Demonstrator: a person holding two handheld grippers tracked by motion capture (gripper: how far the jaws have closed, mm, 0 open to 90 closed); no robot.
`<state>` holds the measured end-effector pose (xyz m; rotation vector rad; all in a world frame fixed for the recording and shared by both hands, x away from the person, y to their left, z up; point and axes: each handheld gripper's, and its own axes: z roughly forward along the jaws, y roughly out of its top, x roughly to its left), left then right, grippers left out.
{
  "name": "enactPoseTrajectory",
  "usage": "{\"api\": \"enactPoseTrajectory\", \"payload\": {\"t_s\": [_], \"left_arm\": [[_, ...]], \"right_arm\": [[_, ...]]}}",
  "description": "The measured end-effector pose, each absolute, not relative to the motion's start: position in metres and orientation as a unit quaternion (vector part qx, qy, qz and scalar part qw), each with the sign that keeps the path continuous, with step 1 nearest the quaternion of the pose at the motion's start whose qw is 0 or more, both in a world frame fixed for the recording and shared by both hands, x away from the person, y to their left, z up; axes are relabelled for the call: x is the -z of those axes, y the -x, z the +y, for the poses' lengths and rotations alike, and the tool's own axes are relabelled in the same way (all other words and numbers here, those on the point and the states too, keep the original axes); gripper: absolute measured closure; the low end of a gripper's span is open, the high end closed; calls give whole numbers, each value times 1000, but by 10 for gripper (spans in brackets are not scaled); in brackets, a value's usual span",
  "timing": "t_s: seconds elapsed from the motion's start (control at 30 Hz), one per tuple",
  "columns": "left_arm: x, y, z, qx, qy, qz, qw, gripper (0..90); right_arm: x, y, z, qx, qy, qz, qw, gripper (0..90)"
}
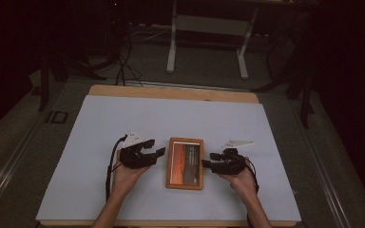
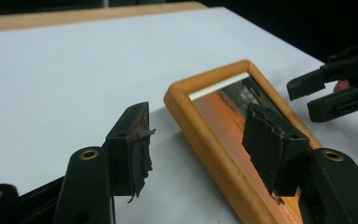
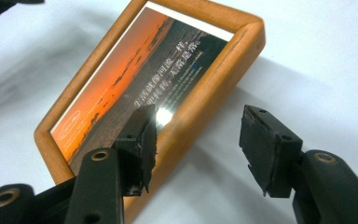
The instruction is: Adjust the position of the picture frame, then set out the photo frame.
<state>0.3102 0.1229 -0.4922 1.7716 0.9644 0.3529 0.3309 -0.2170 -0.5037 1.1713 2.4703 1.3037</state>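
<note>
A wooden picture frame [image 1: 185,163] is laid flat, face up, on the white sheet [image 1: 123,118] covering the table, between both grippers. The left gripper [image 1: 153,147] is held just beside its left edge, jaws apart, nothing clamped. The right gripper [image 1: 207,162] is held at its right edge, jaws spread astride that rail, not pressing.

Picture frame [image 2: 223,140]: near end cut off by the lower edge in the left gripper view; printed text [image 1: 196,161] illegible from the high view.
</note>
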Motion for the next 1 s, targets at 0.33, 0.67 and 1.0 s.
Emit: {"api": "enactPoseTrajectory", "payload": {"t_s": [0.33,0.67,1.0], "left_arm": [[486,-301,118,-154,-747,384,520,428],[483,-294,116,-151,-754,382,513,427],[484,-290,115,-144,-764,376,503,424]], "right_arm": [[493,-328,-214,-426,-371,820,93,444],[488,-327,-205,-424,-358,823,119,573],[483,-326,-187,-411,-309,843,159,766]]}}
